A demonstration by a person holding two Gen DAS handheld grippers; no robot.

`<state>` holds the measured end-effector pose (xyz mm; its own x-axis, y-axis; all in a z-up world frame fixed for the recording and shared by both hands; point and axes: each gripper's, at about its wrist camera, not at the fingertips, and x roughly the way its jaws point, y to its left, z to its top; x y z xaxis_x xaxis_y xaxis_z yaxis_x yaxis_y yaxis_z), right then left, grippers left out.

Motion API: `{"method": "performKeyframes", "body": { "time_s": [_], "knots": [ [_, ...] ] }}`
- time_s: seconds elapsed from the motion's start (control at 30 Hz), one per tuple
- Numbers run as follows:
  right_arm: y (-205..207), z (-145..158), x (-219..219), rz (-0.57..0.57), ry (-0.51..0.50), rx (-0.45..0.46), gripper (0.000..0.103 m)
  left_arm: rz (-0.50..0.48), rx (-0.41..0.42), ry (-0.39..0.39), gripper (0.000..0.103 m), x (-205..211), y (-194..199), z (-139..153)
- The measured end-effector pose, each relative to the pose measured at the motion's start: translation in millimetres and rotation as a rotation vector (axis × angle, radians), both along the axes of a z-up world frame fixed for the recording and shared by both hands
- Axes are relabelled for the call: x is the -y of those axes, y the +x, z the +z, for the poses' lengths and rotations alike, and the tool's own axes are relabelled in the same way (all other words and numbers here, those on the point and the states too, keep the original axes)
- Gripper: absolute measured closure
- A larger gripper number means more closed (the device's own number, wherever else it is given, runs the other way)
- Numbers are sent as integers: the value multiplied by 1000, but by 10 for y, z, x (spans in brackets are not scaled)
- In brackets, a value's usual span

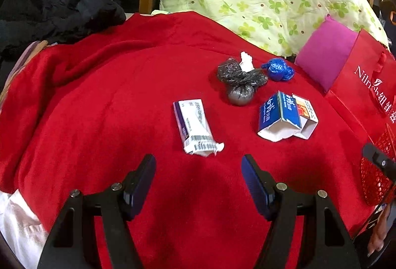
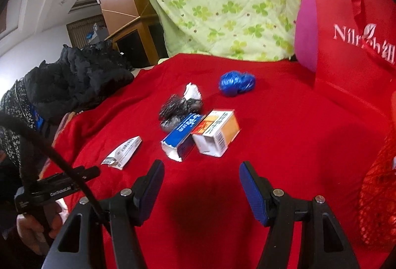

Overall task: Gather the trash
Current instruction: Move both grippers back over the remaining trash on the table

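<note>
Left wrist view: left hand-held gripper [image 1: 198, 170] spread wide, holding nothing, hovering over red blanket [image 1: 99, 108]. Flattened white carton [image 1: 195, 126] lies just beyond its fingertips. Farther off: blue box [image 1: 279, 115] touching orange box [image 1: 307, 113], black plastic bundle [image 1: 238, 79] with white tissue [image 1: 246, 61], blue plastic wad [image 1: 278, 69]. Red paper bag [image 1: 361, 85] stands at right. Right wrist view: right hand-held gripper [image 2: 201, 172] likewise wide, empty, near the boxes.
</note>
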<state>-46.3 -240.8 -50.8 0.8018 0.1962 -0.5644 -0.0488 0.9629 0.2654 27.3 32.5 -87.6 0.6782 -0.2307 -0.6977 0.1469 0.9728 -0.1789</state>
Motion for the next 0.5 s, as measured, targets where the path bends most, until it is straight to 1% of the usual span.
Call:
{"method": "performKeyframes", "body": {
  "time_s": [0.1,0.3,0.5],
  "knots": [
    [63,-40,-38,13,34,-20,36,-3,-7,-15,31,38,88,-28],
    [211,-120,-163,35,92,-46,36,12,-35,-70,31,45,252,-142],
    [329,-158,-149,-10,101,-50,36,50,-39,-103,31,24,409,-277]
  ]
}}
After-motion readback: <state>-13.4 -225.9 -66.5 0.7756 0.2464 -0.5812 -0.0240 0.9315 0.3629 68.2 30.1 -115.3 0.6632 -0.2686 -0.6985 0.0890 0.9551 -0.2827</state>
